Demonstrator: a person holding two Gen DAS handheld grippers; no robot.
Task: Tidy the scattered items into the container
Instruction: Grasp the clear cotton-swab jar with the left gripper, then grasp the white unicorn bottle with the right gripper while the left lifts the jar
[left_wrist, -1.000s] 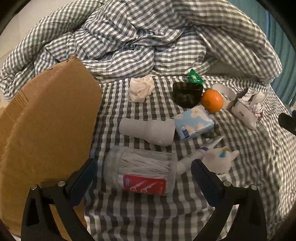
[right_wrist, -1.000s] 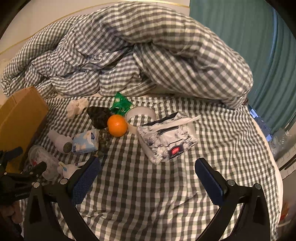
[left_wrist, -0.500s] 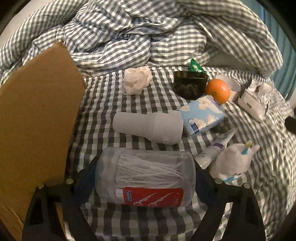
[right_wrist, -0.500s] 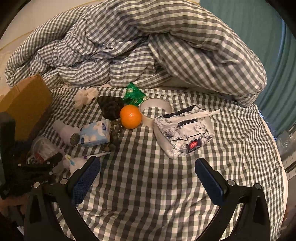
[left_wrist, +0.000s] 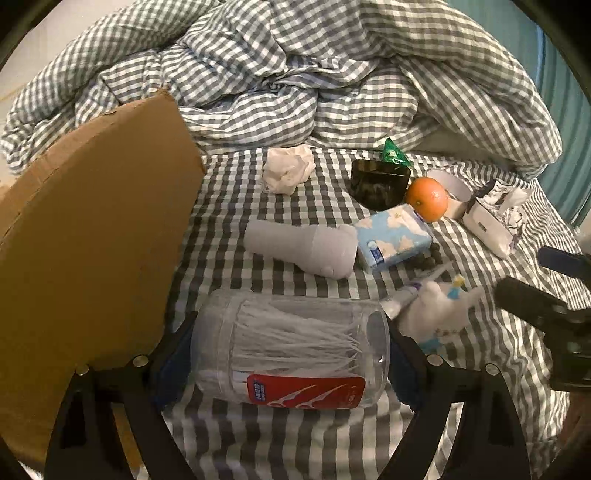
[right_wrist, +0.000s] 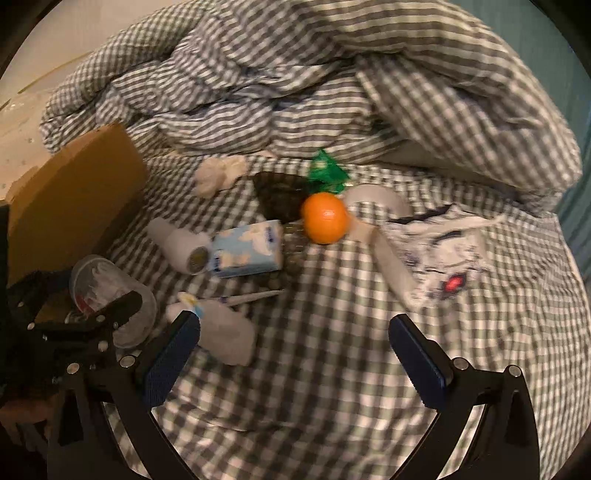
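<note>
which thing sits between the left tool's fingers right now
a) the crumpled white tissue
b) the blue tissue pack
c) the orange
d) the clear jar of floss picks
d: in the left wrist view the clear jar of floss picks lies on its side between the two fingers of the left tool, while the orange, the blue tissue pack and the crumpled white tissue lie farther up the bed.

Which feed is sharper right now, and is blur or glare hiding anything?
Left wrist view: mostly sharp, the floss-pick jar reads clearly, though the white toy smears. Right wrist view: motion blur throughout, softening the tissue pack and orange. Both bend at the edges; light is dim, without glare.
</note>
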